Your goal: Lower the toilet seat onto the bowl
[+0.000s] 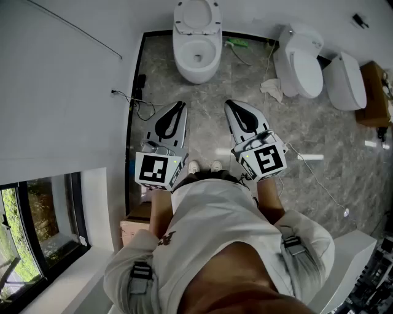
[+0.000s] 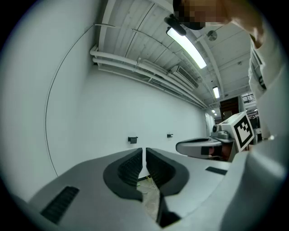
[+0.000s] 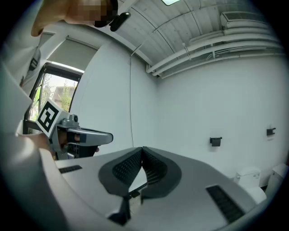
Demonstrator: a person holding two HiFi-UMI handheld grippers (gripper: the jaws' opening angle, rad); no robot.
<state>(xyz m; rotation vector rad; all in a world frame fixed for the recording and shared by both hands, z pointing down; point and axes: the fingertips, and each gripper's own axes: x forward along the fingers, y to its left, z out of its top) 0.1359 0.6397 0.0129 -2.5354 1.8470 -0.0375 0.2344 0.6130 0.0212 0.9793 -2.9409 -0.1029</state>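
On grey floor (image 1: 245,92), toilet (image 1: 196,61), seat (image 1: 196,15) raised

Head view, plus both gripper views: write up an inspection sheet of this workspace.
Surface: grey stone floor, with light glare in places.
Job's things: toilet bowl at the far wall; toilet seat raised, not on the bowl.
Clutter: spare toilets at right, two of them; white rag; cardboard box.
Grippers: left gripper jaws a thin slit apart, empty; right gripper shut, empty; both short of the toilet.
Cables: black cable by the left wall; thin white cable on the floor at right.
Surroundings: white wall; window at lower left.
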